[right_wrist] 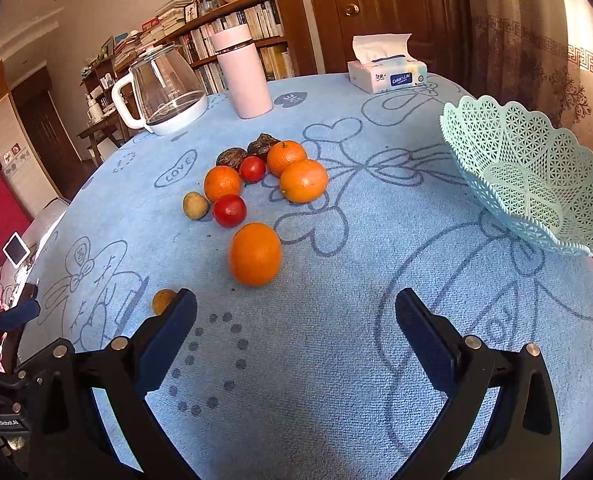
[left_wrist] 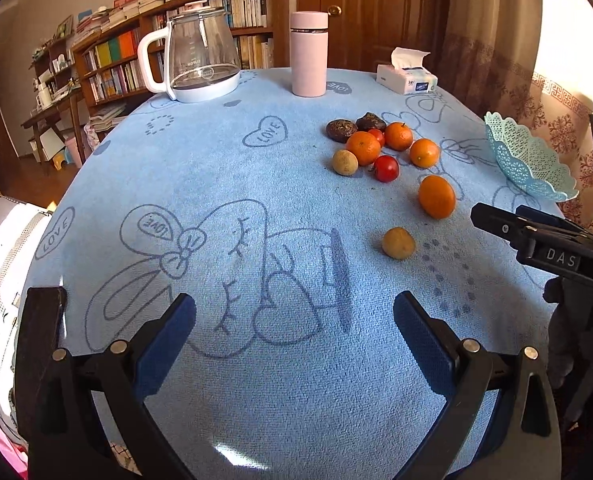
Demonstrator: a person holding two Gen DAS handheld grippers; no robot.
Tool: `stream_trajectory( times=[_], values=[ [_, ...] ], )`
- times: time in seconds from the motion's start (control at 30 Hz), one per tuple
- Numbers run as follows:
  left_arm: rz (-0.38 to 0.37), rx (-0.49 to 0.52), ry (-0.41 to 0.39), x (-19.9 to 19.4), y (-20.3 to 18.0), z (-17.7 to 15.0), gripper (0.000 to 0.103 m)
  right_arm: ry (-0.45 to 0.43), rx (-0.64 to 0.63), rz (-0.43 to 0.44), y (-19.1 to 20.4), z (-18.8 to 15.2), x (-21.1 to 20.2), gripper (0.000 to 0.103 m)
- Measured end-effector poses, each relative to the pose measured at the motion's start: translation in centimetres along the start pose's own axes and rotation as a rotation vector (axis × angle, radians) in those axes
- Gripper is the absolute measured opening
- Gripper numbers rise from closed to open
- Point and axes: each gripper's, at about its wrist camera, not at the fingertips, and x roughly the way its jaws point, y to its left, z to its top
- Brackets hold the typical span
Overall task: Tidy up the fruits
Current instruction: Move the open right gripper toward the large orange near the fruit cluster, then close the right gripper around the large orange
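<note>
Both grippers, left gripper [left_wrist: 294, 320] and right gripper [right_wrist: 296, 316], gape wide, holding nothing; a bumped orange [right_wrist: 255, 254] could roll off the counter [right_wrist: 336, 360].

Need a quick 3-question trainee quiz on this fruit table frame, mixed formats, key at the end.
1. True or false: the pale blue lattice plastic basket already holds fruit.
2. How many small red tomatoes lie on the blue printed tablecloth?
3. Multiple choice: the lone large orange fruit nearest the right gripper is
A. inside the basket
B. on the cloth, apart from the cluster
C. held between the fingers

Key:
1. False; the basket is empty.
2. Two.
3. B. The right gripper and the left gripper are both open and hold nothing.
</note>
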Motion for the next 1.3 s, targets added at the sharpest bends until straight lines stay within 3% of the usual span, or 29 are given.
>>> stream_trajectory(
  times=[0.53,0.7,0.93,1.1,1.3],
  values=[
    [-0.027,-0.014,0.058,-1.0,2.2,-3.0,0.094,0.017,-0.017,0.023,0.5,-0.8,-0.1,0.101],
    [-0.049,-0.041,0.056,-0.6,2.5,-2.5,0.087,0.023,-0.023,0.025,0.7,-0.7,0.1,0.101],
    [-0.085,-0.019,0.021,-0.2,1.2,-1.0,0.087,0.040,-0.051,0.041,1.8,0.9,1.4,0.100],
    [-0.092,-0.017,0.010,0.2,0.9,-0.3,0.087,0.099,-0.085,0.060,2.9,2.1,4.0,0.075],
    [-0.094,-0.010,0.014,1.0,0.6,0.4,0.087,0.137,-0.079,0.048,2.7,2.5,6.2,0.057]
  ],
)
